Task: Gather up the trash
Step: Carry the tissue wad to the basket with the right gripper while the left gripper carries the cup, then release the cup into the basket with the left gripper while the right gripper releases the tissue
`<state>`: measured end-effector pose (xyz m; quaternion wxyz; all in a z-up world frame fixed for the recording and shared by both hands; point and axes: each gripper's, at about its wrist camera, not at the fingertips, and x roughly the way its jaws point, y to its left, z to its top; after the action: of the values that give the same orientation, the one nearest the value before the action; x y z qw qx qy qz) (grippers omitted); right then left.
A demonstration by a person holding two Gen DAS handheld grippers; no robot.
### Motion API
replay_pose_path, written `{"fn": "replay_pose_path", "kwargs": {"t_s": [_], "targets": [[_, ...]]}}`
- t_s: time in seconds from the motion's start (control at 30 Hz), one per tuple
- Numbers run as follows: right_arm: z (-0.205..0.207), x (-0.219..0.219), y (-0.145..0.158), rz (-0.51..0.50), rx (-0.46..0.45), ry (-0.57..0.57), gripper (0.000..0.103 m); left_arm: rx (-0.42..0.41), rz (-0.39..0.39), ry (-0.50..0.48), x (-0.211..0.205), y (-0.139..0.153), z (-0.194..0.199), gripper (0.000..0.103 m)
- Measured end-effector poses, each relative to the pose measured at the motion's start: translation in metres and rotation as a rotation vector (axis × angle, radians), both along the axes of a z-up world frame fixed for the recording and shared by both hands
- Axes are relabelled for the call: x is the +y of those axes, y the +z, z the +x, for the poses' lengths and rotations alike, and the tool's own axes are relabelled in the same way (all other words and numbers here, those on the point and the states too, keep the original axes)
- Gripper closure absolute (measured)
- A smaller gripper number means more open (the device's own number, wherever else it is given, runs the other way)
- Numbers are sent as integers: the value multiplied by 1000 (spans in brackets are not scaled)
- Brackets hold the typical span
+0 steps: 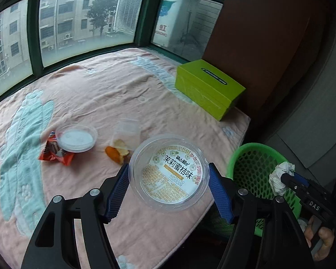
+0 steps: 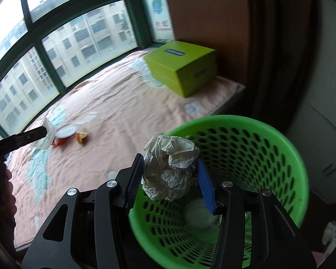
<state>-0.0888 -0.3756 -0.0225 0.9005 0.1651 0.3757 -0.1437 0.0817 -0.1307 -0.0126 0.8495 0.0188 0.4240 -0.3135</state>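
Note:
My left gripper [image 1: 169, 179] is shut on a clear round plastic cup with a printed label [image 1: 170, 172], held above the pink blanket [image 1: 89, 94]. My right gripper [image 2: 170, 174] is shut on a crumpled paper wad [image 2: 170, 170], held over the rim of the green mesh trash basket [image 2: 280, 148]. The basket also shows in the left wrist view [image 1: 253, 163], with the right gripper and the wad [image 1: 280, 177] above it. On the blanket lie a red snack wrapper [image 1: 53, 154], a clear lid [image 1: 76, 137], orange peel [image 1: 117, 152] and a clear cup [image 1: 126, 130].
A lime-green box [image 1: 208, 87] stands at the blanket's far right corner by a brown wall. Windows line the far side. Some pale trash [image 2: 199, 213] lies in the basket's bottom. A white cabinet [image 2: 320, 157] stands right of the basket.

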Motion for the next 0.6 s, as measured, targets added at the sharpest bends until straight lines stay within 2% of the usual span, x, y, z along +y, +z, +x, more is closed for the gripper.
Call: {"fn": "replay_pose_path", "kwargs": {"t_s": [0.27,0.3,0.37,0.43,0.6], "targets": [[-32,-41,-5,-3,14,-126,52,-6,1,-104,-48,4,-19,37],[-35,-45,-5,1,13,-141,51,-7,1,-113,-52,4,-21,37],[-40,-52,-5,7,10,-164,42,-10,1,-133,-62,6,-26,37],[-45,-57,-5,3,5,-184,38,-13,3,-154,-72,6,-31,37],[-57,-65,-3,9,-14,-204,37,-14,17,-208,-95,6,-43,37]]}}
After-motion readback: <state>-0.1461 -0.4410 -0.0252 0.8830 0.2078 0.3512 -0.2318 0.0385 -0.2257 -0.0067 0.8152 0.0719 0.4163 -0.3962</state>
